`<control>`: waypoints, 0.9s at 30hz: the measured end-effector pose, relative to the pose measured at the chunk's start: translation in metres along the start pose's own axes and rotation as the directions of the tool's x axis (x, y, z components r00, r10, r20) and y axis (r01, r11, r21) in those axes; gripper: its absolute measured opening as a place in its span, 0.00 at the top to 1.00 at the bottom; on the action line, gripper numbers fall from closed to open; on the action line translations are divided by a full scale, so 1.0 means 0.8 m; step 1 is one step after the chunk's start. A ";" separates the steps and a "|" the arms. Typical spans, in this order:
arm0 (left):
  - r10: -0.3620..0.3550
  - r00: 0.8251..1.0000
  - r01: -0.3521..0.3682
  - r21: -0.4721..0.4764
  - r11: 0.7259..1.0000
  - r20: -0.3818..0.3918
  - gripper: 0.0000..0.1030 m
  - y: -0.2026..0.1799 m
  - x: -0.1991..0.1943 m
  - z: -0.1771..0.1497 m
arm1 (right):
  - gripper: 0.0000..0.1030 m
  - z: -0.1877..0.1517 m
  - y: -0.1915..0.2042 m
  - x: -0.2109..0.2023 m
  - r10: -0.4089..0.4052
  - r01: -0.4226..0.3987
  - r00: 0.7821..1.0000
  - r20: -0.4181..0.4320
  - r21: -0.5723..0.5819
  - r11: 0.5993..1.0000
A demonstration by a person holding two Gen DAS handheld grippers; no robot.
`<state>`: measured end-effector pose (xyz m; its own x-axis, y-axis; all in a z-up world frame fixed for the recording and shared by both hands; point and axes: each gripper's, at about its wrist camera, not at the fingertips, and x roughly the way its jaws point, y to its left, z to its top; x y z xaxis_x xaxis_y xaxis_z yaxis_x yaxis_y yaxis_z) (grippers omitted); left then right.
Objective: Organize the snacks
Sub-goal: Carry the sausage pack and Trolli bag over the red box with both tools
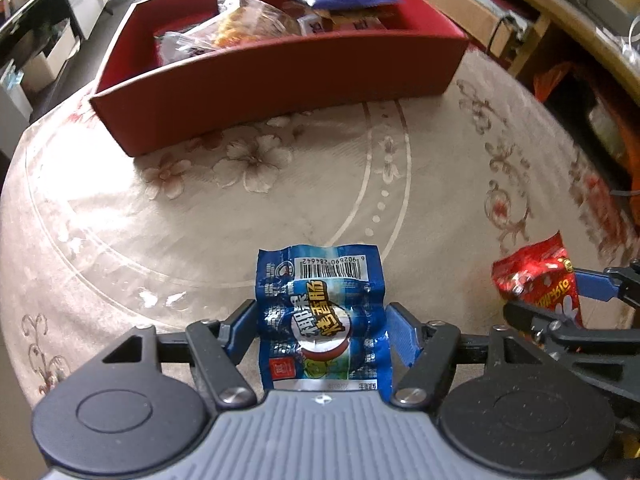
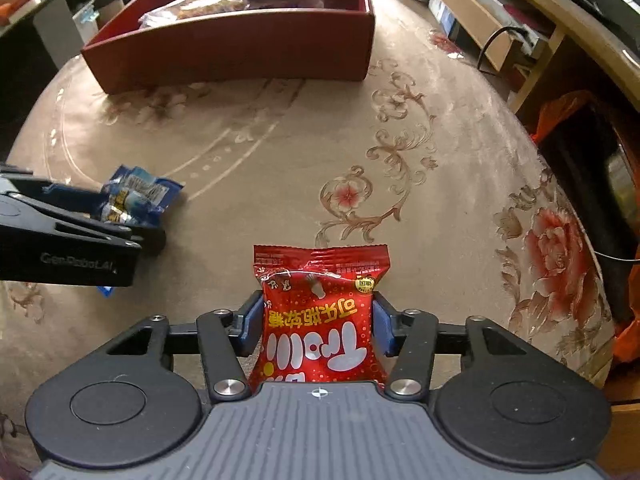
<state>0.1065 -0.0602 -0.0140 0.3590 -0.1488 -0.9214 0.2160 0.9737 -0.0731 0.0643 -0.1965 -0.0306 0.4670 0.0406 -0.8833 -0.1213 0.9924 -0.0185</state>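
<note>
Right now your left tongs [image 1: 322, 320] clamp a blue packet [image 1: 320, 300] and your right tongs [image 2: 318, 322] clamp a red packet [image 2: 320, 320], both over the surface [image 2: 280, 152]; the red box [image 1: 280, 76] sits at twelve o'clock.

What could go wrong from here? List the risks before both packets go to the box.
1. The blue packet in the left gripper looks pinched only at its edges; the crinkled film might slip out.
2. The red box already holds piled snacks, so a drop could land on top and slide.
3. The right gripper with the red packet is close beside the left; they could collide.
</note>
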 end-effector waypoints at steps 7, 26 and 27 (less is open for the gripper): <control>-0.015 0.997 0.018 -0.047 0.999 0.073 0.34 0.015 -0.031 0.015 | 0.42 0.019 0.000 -0.034 0.016 -0.022 0.991 0.133 0.046 0.999; 0.035 0.966 0.017 -0.197 0.980 0.256 0.34 0.064 -0.078 0.109 | 0.42 0.136 0.026 -0.061 0.036 -0.059 0.935 0.353 0.055 0.997; 0.039 0.964 0.017 -0.210 0.978 0.261 0.34 0.070 -0.078 0.116 | 0.42 0.141 0.026 -0.061 0.040 -0.065 0.932 0.361 0.056 0.996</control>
<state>0.1804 -0.0128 0.0752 0.5919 -0.1506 -0.7918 0.0267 0.9855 -0.1675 0.1374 -0.1646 0.0650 0.7463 0.1197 -0.6547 -0.1021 0.9926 0.0651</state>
